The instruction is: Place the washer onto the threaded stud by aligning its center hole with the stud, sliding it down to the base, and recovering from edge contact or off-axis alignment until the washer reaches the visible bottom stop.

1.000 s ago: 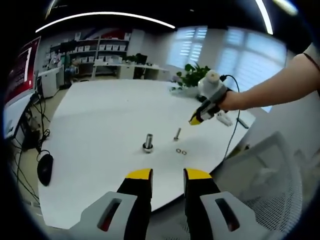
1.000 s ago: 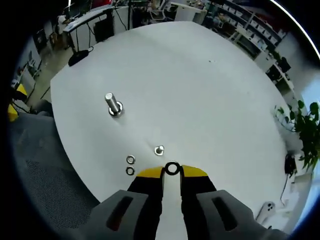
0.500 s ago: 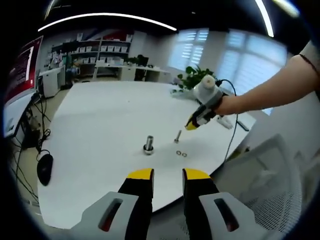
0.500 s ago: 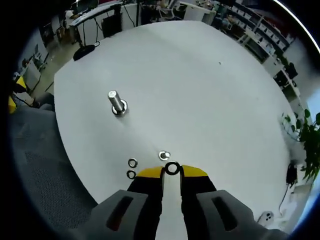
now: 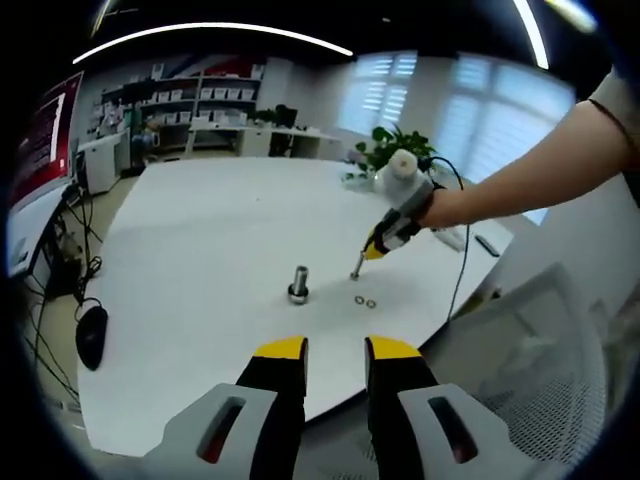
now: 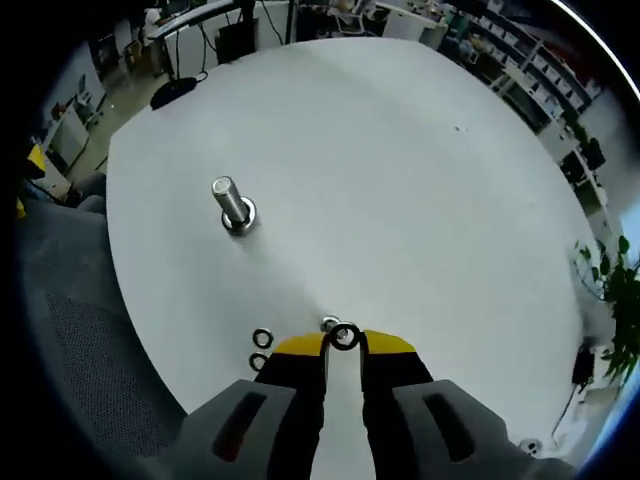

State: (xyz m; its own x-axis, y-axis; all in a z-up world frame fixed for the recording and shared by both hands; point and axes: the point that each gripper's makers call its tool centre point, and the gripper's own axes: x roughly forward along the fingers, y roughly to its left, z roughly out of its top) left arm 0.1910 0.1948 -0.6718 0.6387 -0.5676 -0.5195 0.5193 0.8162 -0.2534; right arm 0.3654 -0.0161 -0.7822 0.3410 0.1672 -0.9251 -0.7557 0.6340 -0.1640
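A large threaded stud (image 5: 298, 283) (image 6: 232, 205) stands upright on the white table (image 5: 200, 250) (image 6: 400, 180). A small bolt (image 5: 354, 268) (image 6: 329, 323) stands near it, with two loose washers (image 5: 364, 300) (image 6: 261, 349) beside it. My right gripper (image 6: 345, 342) is shut on a dark washer (image 6: 345, 336) pinched at its yellow tips, just above the small bolt and well short of the large stud. From the left gripper view, that right gripper (image 5: 375, 246) hovers by the small bolt, held by a person's arm. My left gripper (image 5: 335, 352) stays open near the table's front edge, holding nothing.
A mesh chair (image 5: 545, 360) (image 6: 90, 330) stands against the table's near edge. A black mouse (image 5: 90, 335) lies off the table to the left. A potted plant (image 5: 395, 150) and small white items sit at the far edge. Shelves line the back wall.
The right gripper has carried the washer lower and closer to the small bolt, leftward in the left gripper view. The left gripper has stayed put.
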